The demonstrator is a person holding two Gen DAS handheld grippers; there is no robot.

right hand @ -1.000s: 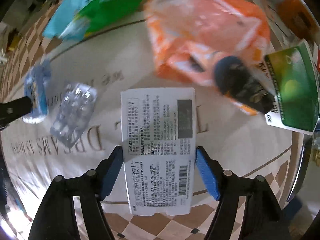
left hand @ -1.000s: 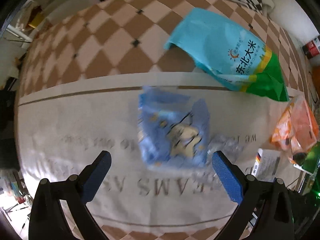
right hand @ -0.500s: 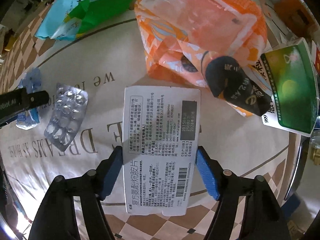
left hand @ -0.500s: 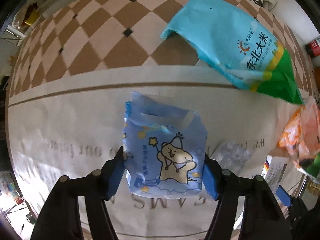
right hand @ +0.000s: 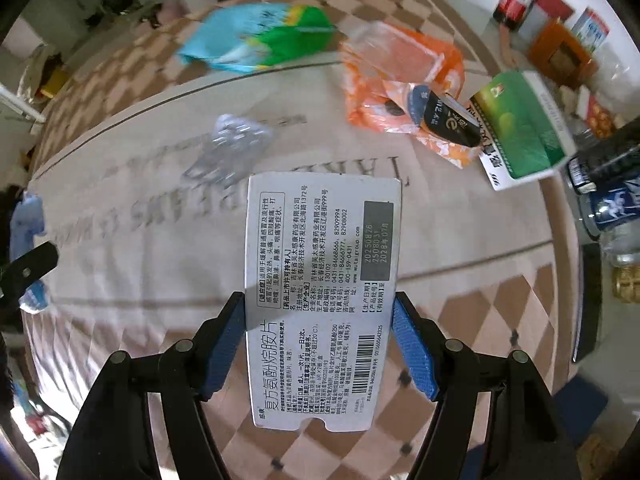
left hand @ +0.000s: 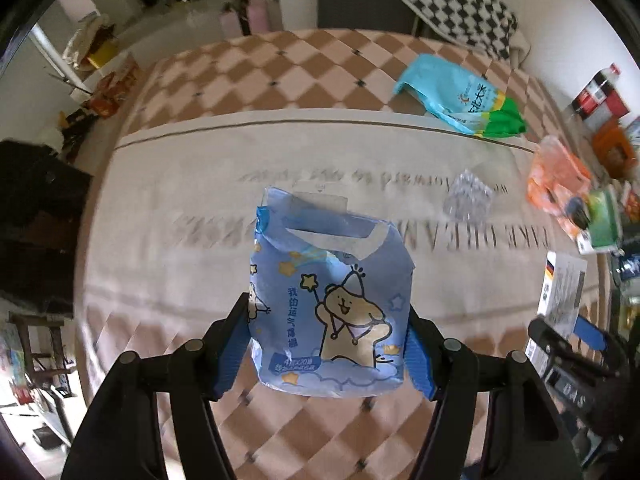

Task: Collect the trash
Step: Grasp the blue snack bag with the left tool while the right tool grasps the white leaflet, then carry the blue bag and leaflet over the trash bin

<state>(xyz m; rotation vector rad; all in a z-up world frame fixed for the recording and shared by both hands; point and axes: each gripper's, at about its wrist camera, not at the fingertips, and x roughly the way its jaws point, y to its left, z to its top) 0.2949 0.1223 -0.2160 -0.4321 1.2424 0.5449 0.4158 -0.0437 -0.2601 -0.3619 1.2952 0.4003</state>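
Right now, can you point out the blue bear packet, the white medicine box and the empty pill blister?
blue bear packet [left hand: 340, 312], left wrist view, on the bear drawing.
white medicine box [right hand: 320, 280], right wrist view, printed face.
pill blister [right hand: 232, 148], right wrist view, its middle.

- The blue packet [left hand: 330, 312], which lay on the cloth [left hand: 160, 216] one second ago between wide-apart pads, is now clamped by the left gripper [left hand: 326, 346] and is lifted above the cloth.
- The left pads were already closed on the packet half a second ago; since then the packet was raised, and much more of the table and the room is seen behind it.
- The white box [right hand: 320, 292] is also raised from the cloth by the right gripper [right hand: 318, 344]; before, it was lying flat.
- The blister pack [right hand: 230, 152] and the orange bag [right hand: 400, 76] are now seen farther from the right gripper.
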